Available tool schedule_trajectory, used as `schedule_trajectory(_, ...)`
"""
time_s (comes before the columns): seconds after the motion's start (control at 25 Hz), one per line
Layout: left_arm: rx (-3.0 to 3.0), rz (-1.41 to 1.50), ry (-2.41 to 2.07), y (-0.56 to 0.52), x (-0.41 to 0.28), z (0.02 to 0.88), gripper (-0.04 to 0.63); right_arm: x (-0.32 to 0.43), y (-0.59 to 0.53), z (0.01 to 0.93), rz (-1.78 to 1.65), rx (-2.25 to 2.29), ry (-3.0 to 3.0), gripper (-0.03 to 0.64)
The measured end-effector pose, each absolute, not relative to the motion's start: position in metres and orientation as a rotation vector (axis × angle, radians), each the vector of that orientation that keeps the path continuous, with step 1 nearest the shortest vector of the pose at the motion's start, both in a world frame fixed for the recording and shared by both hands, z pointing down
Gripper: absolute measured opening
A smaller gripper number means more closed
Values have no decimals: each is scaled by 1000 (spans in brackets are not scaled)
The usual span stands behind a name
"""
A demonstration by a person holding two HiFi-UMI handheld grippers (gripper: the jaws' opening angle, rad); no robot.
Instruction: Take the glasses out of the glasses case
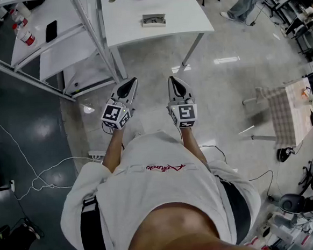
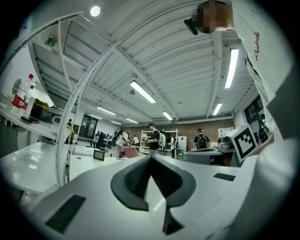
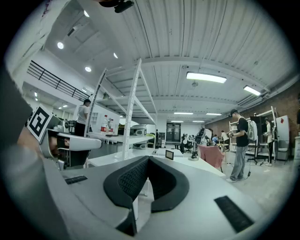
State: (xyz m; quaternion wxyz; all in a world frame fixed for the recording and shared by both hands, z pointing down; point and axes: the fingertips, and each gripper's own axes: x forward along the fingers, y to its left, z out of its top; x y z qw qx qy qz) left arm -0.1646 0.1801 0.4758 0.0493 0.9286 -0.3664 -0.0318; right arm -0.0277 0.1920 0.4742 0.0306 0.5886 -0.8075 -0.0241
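Near, lower half of the head view: the person's torso and forearms, both tools held level at the centre of the frame.
- Left gripper (image 1: 132, 82): jaws clenched tip to tip, nothing between them.
- Right gripper (image 1: 173, 80): the same, closed and empty.

Far, upper centre: white table (image 1: 191, 17) with the glasses case (image 1: 153, 20) lying on it, well apart from both tools.

Handling, as judged:
- The glasses are probably light, thin-framed and easily bent, with slick lenses.
- Best taken at the bridge or a temple arm, never on the lens.
- The case is likely light enough to slide, so one tool should pin it while the other lifts.

Hard to make out:
- The case is small and distant, so I cannot tell whether its lid is up or shut.
- The glasses themselves are not distinguishable.
- Neither gripper view shows the case clearly.
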Motion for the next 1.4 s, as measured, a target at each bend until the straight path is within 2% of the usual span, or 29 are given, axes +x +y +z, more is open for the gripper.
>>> schedule_trajectory(0.68, 2810, -106, -1100, 195, -139, 485, 28, -9, 207, 478, 3, 1806, -2581, -3)
schedule_trajectory(1.4, 2801, -59, -1140, 207, -82, 496, 28, 57, 221, 511, 82, 1800, -2591, -3)
